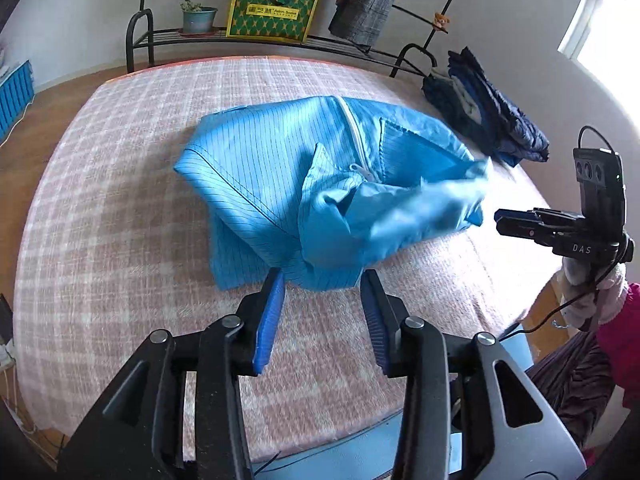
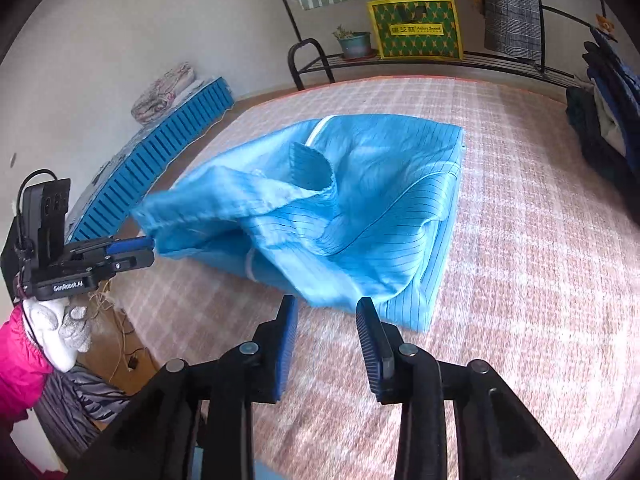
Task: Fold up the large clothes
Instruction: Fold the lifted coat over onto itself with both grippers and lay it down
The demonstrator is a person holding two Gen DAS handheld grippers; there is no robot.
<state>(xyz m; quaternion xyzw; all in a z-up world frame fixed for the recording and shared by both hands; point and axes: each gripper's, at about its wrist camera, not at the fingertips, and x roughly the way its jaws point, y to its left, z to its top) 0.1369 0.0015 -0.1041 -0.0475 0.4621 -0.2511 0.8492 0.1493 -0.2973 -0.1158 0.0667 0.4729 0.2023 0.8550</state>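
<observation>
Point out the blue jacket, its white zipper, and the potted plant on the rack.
blue jacket (image 1: 256,168): left wrist view, flat striped panel.
white zipper (image 1: 354,128): left wrist view, middle of the zipper strip.
potted plant (image 2: 355,45): right wrist view, side of the pot.

Both tools black plastic, angular arms with cut-out slots, round silver pivot screws. Left gripper (image 1: 323,276): ribbed blue pads on the inner finger faces. Right gripper (image 2: 327,305): same build, same blue ribbed pads. Seen side-on, each carries a black upright box with three round openings and a thin black cable looping off the top. White lettering "DAS" on one body, "GenRobot.AI" or similar on the other, small print. Person wears white knit gloves (image 2: 60,332), magenta sleeve (image 2: 18,368) with gathered cuff.
</observation>
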